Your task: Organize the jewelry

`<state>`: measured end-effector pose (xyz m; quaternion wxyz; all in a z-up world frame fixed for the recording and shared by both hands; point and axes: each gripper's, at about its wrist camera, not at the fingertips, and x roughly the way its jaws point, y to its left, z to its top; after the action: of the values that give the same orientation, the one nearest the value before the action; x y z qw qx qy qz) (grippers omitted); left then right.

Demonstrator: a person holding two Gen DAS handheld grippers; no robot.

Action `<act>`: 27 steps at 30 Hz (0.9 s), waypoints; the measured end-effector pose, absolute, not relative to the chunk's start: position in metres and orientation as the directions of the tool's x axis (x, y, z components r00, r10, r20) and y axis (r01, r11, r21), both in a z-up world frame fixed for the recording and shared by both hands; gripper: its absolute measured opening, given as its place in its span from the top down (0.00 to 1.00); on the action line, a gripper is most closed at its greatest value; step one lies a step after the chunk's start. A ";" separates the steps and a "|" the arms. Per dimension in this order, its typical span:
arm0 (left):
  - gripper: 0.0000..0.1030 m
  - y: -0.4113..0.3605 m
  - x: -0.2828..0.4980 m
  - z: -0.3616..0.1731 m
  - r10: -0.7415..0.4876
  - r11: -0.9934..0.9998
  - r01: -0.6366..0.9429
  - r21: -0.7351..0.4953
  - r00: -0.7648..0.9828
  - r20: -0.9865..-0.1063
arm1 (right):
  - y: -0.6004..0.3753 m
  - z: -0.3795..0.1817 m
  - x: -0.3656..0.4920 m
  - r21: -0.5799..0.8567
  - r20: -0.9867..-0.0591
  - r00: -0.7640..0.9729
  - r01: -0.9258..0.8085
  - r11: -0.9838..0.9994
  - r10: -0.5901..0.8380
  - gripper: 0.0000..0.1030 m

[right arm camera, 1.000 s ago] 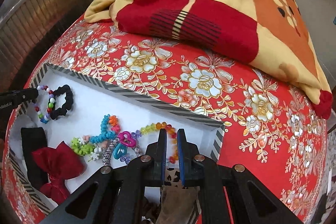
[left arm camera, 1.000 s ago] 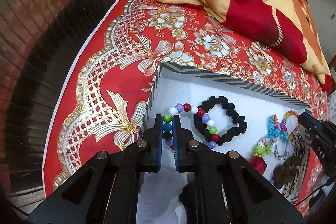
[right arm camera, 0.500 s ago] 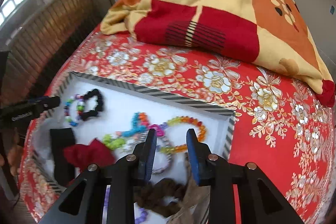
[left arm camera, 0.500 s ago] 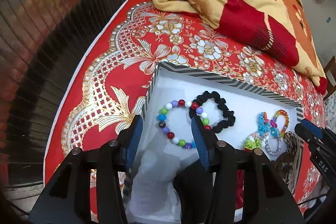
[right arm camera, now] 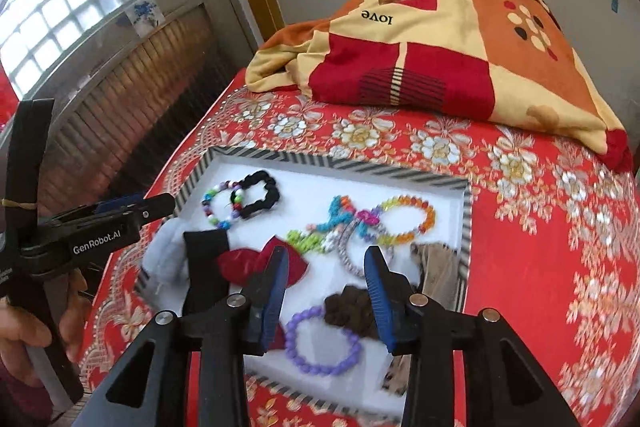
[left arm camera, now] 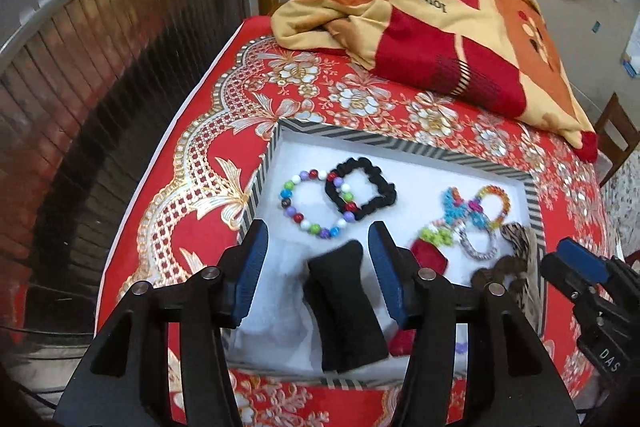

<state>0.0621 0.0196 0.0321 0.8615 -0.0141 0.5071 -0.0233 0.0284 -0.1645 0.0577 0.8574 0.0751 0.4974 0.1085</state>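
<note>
1. Jewelry lies spread in a white tray with a striped rim, set on a red floral cloth.
2. Black scrunchie and multicoloured bead bracelet overlap near the tray's far left corner; a tangle of coloured bracelets sits toward the far right corner, a purple bead bracelet at the near edge.
3. Left gripper hangs above the tray's left end, jaws opening, nothing between them.
4. Right gripper hangs above the near right part, jaws opening and empty.
5. Judged step: between pieces, both tools released. Next likely calls for picking one piece from the tangle and pinching a single strand.
</note>
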 end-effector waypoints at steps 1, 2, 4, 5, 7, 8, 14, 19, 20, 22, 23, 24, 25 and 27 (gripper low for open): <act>0.49 0.019 0.059 0.033 -0.056 0.998 0.028 -0.048 0.485 -0.873 | -0.164 0.058 0.025 0.235 -0.837 0.483 -0.108 0.966 0.257 0.64; 0.49 0.018 0.055 0.034 -0.059 0.998 0.029 -0.051 0.485 -0.872 | -0.164 0.058 0.021 0.232 -0.838 0.483 -0.104 0.967 0.253 0.64; 0.49 0.016 0.047 0.036 -0.061 0.998 0.029 -0.053 0.489 -0.870 | -0.163 0.057 0.013 0.236 -0.840 0.480 -0.097 0.967 0.253 0.64; 0.49 0.015 0.042 0.038 -0.060 0.998 0.030 -0.052 0.492 -0.869 | -0.164 0.057 0.010 0.238 -0.840 0.480 -0.092 0.967 0.252 0.64; 0.49 0.012 0.033 0.039 -0.056 0.998 0.032 -0.046 0.496 -0.867 | -0.163 0.057 0.004 0.237 -0.840 0.482 -0.087 0.968 0.249 0.64; 0.49 0.011 0.029 0.040 -0.056 0.998 0.036 -0.044 0.497 -0.866 | -0.163 0.057 0.001 0.236 -0.841 0.482 -0.085 0.968 0.248 0.64; 0.49 0.004 0.007 0.046 -0.050 0.998 0.050 -0.028 0.510 -0.859 | -0.159 0.060 -0.018 0.223 -0.843 0.484 -0.081 0.971 0.234 0.63; 0.49 0.002 -0.009 0.052 -0.055 0.998 0.044 -0.037 0.520 -0.852 | -0.160 0.063 -0.032 0.220 -0.841 0.493 -0.068 0.973 0.224 0.61; 0.49 0.001 -0.012 0.053 -0.052 0.998 0.042 -0.035 0.524 -0.850 | -0.161 0.064 -0.033 0.220 -0.840 0.494 -0.065 0.973 0.223 0.61; 0.49 0.001 -0.017 0.056 -0.049 0.999 0.041 -0.033 0.528 -0.848 | -0.162 0.066 -0.038 0.222 -0.837 0.499 -0.060 0.973 0.222 0.60; 0.49 0.000 -0.020 0.057 -0.049 0.999 0.040 -0.032 0.531 -0.846 | -0.162 0.067 -0.040 0.224 -0.835 0.503 -0.060 0.973 0.223 0.60; 0.49 0.000 -0.022 0.058 -0.047 0.999 0.039 -0.032 0.533 -0.845 | -0.162 0.069 -0.042 0.225 -0.832 0.507 -0.061 0.972 0.224 0.60; 0.49 0.000 -0.025 0.060 -0.046 0.999 0.038 -0.030 0.536 -0.843 | -0.162 0.071 -0.044 0.226 -0.830 0.511 -0.061 0.972 0.225 0.60; 0.49 -0.002 -0.029 0.062 -0.040 0.999 0.037 -0.024 0.542 -0.840 | -0.162 0.074 -0.047 0.227 -0.824 0.519 -0.063 0.972 0.226 0.60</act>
<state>-0.0285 -0.0015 0.0616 0.8780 -0.0016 0.4782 -0.0219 -0.0467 -0.1616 0.0742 0.8675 0.0843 0.4831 0.0832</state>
